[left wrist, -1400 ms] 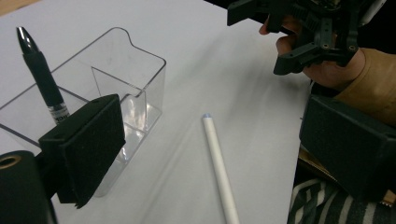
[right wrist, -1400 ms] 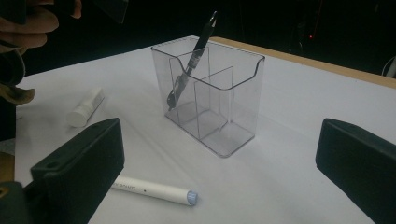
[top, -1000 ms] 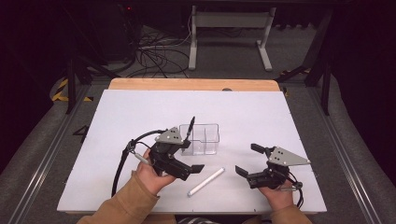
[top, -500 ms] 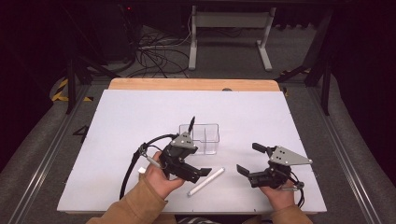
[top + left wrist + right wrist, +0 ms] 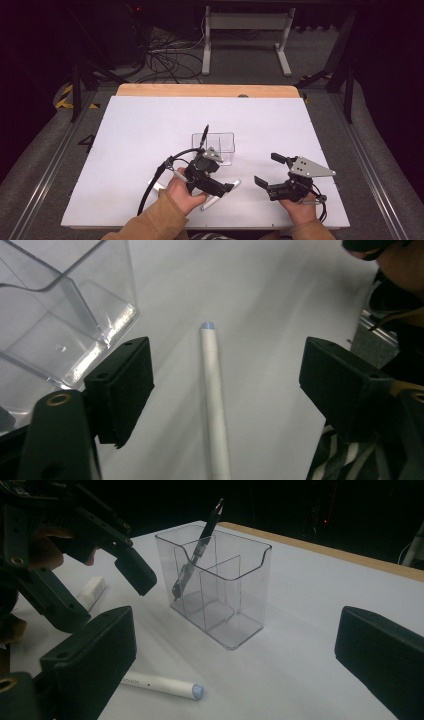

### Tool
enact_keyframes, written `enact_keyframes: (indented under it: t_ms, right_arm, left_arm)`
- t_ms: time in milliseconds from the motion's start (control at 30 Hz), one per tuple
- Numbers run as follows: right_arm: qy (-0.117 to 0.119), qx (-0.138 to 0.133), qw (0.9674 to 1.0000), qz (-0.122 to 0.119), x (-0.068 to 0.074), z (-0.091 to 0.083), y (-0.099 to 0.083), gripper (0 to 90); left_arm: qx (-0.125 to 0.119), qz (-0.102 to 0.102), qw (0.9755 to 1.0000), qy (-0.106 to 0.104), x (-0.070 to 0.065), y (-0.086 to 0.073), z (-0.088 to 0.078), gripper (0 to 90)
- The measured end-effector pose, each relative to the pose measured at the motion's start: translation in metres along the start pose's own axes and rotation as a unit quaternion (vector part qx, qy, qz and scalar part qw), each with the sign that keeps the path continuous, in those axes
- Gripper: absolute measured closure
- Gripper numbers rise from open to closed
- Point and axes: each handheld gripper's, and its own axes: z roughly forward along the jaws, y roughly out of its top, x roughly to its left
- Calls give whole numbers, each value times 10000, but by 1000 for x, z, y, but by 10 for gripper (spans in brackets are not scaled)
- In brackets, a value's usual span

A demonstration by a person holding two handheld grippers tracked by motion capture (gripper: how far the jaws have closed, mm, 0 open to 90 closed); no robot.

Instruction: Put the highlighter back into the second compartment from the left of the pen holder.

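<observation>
Between left gripper (image 5: 225, 390) fingers (image 5: 122, 390): white pen (image 5: 215, 410), untouched.

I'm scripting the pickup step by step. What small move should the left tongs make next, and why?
Probably lower a little more and close. In the left gripper view the left tongs straddle the white cylindrical marker, which lies flat on the white table; their jaws have just been closing, but neither pad touches it yet. The clear plastic divided holder, holding a black pen, stands close beside.
</observation>
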Motion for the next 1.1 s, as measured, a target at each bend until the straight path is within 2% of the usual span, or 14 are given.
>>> enact_keyframes:
  t_ms: [100, 267, 400, 567, 700, 900, 1100]
  right_arm:
    - [8, 6, 10000, -11, 0, 0, 0, 32]
    - [25, 5, 10000, -15, 0, 1, 0, 32]
    - [36, 25, 10000, -25, 1, 1, 0, 32]
    - [61, 39, 10000, -20, 1, 2, -1, 32]
    - [65, 42, 10000, -18, 1, 2, -1, 32]
    - [72, 44, 10000, -22, 1, 2, -1, 32]
    - [76, 41, 10000, -22, 1, 3, -1, 32]
  left_arm:
    - [138, 56, 9999, 59, -3, 0, 7, 244]
    - [226, 100, 9996, 119, -5, -1, 16, 252]
    - [364, 77, 9991, 218, -5, 0, 21, 266]
    - [575, -12, 9981, 234, -5, 1, 25, 313]
    - [641, -102, 9976, 238, -6, 1, 27, 350]
    - [697, -71, 9972, 266, -6, 2, 27, 392]
    - [750, -50, 9969, 231, -8, 2, 28, 493]
